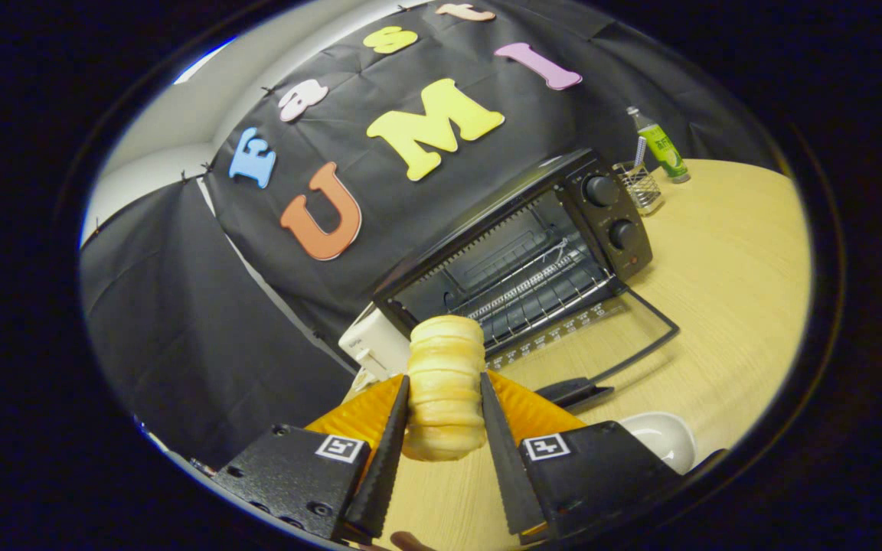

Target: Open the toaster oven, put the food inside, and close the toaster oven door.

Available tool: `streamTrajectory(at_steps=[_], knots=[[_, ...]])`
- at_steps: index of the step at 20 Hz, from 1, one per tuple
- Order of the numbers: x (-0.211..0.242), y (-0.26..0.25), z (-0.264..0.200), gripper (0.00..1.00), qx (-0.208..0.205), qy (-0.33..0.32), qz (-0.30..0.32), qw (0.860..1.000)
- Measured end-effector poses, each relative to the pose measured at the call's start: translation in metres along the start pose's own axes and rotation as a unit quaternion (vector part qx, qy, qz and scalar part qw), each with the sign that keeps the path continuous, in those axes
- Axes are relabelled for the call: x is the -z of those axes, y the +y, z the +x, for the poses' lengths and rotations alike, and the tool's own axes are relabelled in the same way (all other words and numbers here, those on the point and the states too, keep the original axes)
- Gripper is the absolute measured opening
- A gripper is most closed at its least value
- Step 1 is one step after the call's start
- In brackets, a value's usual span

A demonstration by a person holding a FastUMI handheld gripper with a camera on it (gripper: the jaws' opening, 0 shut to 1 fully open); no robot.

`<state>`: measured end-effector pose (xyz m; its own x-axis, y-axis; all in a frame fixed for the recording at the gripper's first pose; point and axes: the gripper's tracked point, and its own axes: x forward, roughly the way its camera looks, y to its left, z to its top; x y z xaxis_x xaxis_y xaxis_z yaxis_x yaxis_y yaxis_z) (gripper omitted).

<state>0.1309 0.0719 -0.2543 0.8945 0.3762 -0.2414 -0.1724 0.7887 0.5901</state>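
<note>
My gripper [445,386] is shut on a pale ridged bread roll [445,383], which stands upright between both fingers and sticks out beyond their tips. Ahead of the roll sits the black toaster oven [517,245] on the wooden table [724,291]. Its glass door [602,337] hangs fully open, lying flat toward me, with the handle [575,392] nearest the fingers. The wire rack [540,295] inside is bare. Two knobs [602,191] sit on the oven's right panel.
A white appliance [374,344] stands against the oven's left side. A white bowl [663,436] rests by the right finger. Beyond the oven are a wire cup [640,186] and a green bottle [661,145]. Black cloth walls close the back and left.
</note>
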Motion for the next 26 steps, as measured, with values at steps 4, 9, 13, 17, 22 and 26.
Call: streamTrajectory(at_steps=[4,9,13,17,22,26], knots=[[-0.012,-0.018,0.055,0.62,0.037,0.009,-0.02,0.999],[-0.03,-0.036,0.106,0.62,0.071,0.014,-0.067,0.995],[-0.033,-0.052,0.138,0.62,0.092,0.02,-0.099,0.991],[-0.023,-0.05,0.156,0.62,0.072,0.043,-0.106,0.991],[-0.027,-0.053,0.157,0.63,0.084,0.041,-0.106,0.99],[-0.027,-0.055,0.156,0.63,0.091,0.037,-0.105,0.99]])
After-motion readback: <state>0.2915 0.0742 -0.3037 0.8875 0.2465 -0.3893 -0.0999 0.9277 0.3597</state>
